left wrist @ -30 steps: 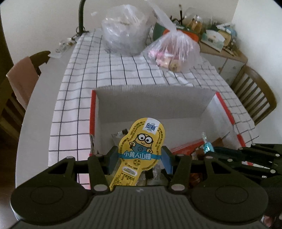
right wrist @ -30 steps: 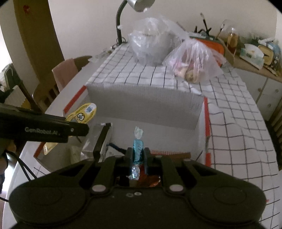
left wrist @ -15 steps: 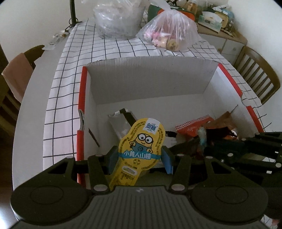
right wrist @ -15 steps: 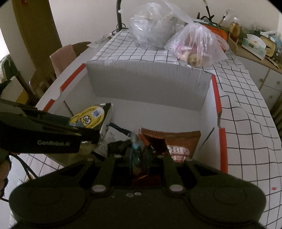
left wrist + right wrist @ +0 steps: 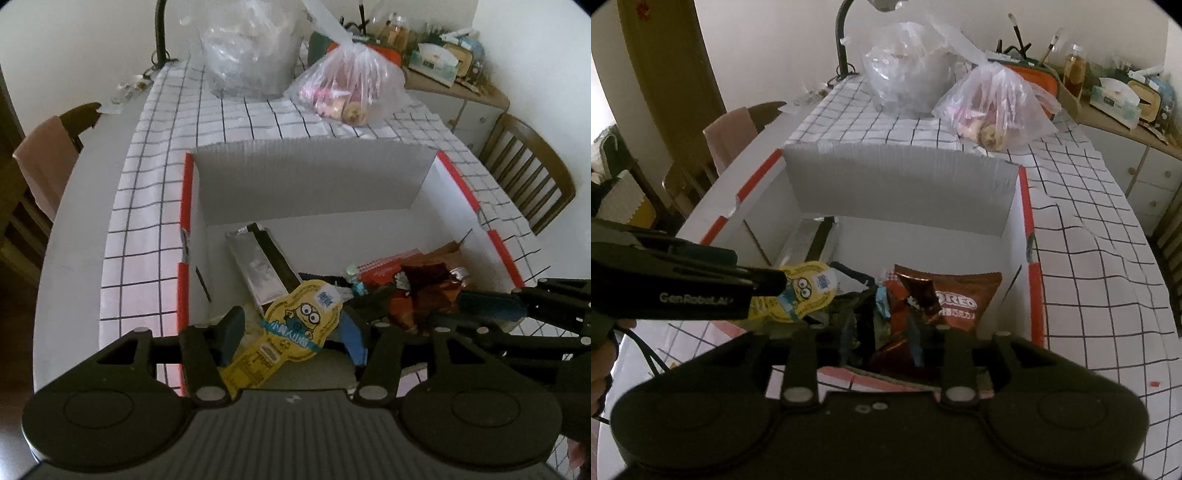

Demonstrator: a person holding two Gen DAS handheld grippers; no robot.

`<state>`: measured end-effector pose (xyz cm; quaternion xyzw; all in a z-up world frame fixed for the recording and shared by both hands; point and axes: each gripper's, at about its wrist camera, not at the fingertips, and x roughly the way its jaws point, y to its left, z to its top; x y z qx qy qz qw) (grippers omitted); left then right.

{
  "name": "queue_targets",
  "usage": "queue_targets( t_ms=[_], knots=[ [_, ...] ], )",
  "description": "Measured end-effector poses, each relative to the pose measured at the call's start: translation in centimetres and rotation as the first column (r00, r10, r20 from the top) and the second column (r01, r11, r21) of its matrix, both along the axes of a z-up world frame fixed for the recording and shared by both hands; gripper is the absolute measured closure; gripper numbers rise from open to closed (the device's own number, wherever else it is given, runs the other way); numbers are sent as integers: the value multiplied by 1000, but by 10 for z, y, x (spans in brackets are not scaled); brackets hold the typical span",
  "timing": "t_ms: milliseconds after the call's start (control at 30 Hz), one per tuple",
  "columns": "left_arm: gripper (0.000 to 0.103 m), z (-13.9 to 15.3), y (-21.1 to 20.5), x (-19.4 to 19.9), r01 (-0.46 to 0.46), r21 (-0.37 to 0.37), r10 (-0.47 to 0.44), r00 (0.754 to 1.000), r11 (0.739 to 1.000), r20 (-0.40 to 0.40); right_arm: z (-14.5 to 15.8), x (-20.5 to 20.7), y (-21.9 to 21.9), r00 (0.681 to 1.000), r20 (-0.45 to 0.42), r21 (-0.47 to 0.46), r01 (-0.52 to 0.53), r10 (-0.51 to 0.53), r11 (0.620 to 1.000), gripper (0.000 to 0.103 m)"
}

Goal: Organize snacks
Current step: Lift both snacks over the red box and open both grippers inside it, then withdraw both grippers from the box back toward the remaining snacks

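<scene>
- The table (image 5: 74,236), under a white cloth (image 5: 155,184) with a black grid, fills the middle of both views.
- A white cardboard box (image 5: 310,184) with red strips along its side edges sits in the centre of each frame, open at the top, its grey back flap standing upright.
- Two clear plastic bags stand at the top of the frame beyond the box: a larger one (image 5: 247,48) to the left and a smaller one (image 5: 351,92), holding pinkish items, to the right.
- A wooden chair (image 5: 532,173) shows at the right edge of the left wrist view.
- The left gripper (image 5: 291,338) is at lower centre of its own view; its jaws have just been opening and now stand apart, blue pads clear of the yellow snack packet (image 5: 291,328).
- That yellow snack packet, printed with a cartoon figure, lies tilted between those pads, over the box's near left part.
- The right gripper (image 5: 881,332), at lower centre of its view, has jaws that have just been opening, now a narrow gap, pads over the snack pile.
- A brown Oreo pack (image 5: 960,295) lies in the box's right half.
- A silver pouch (image 5: 255,266) lies on the box floor, left of centre.
- A small blue-wrapped candy (image 5: 882,301) rests on the pile, free of the right gripper's pads.
</scene>
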<state>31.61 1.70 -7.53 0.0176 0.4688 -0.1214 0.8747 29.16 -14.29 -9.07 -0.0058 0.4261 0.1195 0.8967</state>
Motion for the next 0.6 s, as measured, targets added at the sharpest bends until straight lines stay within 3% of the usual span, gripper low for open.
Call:
queue_targets(
  t_ms=[367,600],
  knots=[
    [38,37,11,-45,0,-39,3,996,999,84,29,-40,-18,998,60,59,-31,28,998,55],
    [32,53,24,-75,-13,-81,22,994,997,110,40,-65,-25,995,88,74,-50,43,996,36]
  ],
)
